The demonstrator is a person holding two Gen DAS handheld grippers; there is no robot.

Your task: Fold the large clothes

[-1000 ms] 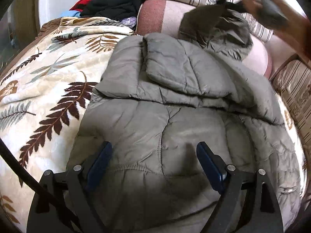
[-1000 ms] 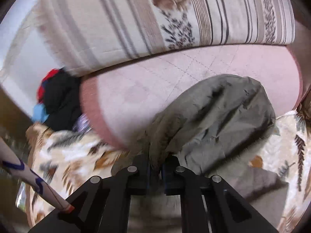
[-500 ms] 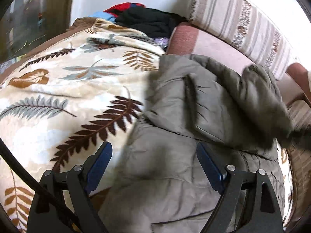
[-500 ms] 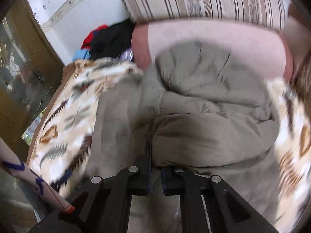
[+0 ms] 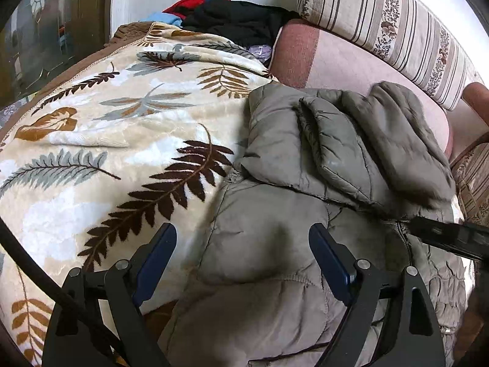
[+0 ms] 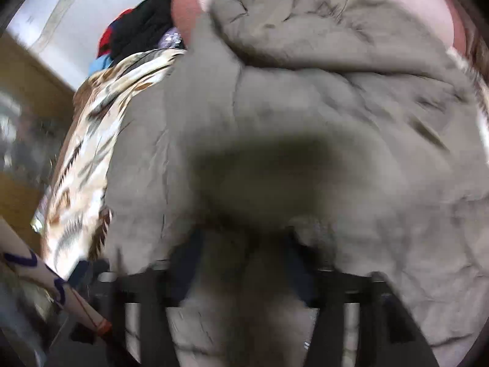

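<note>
A grey-green quilted jacket (image 5: 275,238) lies on the leaf-patterned blanket (image 5: 122,140), its sleeves and hood (image 5: 403,140) folded over the body. My left gripper (image 5: 243,260) is open and empty, hovering above the jacket's lower left part. In the left wrist view my right gripper (image 5: 409,227) reaches in from the right, at the hood's lower edge. The right wrist view is blurred: the jacket (image 6: 305,128) fills it and covers the fingers (image 6: 293,253), which now stand apart with fabric bulging between them.
A pink cushion (image 5: 336,61) and a striped bolster (image 5: 397,27) lie behind the jacket. A pile of black, red and blue clothes (image 5: 232,18) sits at the back. A dark wooden cabinet (image 5: 36,36) stands to the left.
My right gripper carried the hood down from the cushion onto the jacket's body, and its jaws have parted. My left gripper drew back and to the left, still open.
</note>
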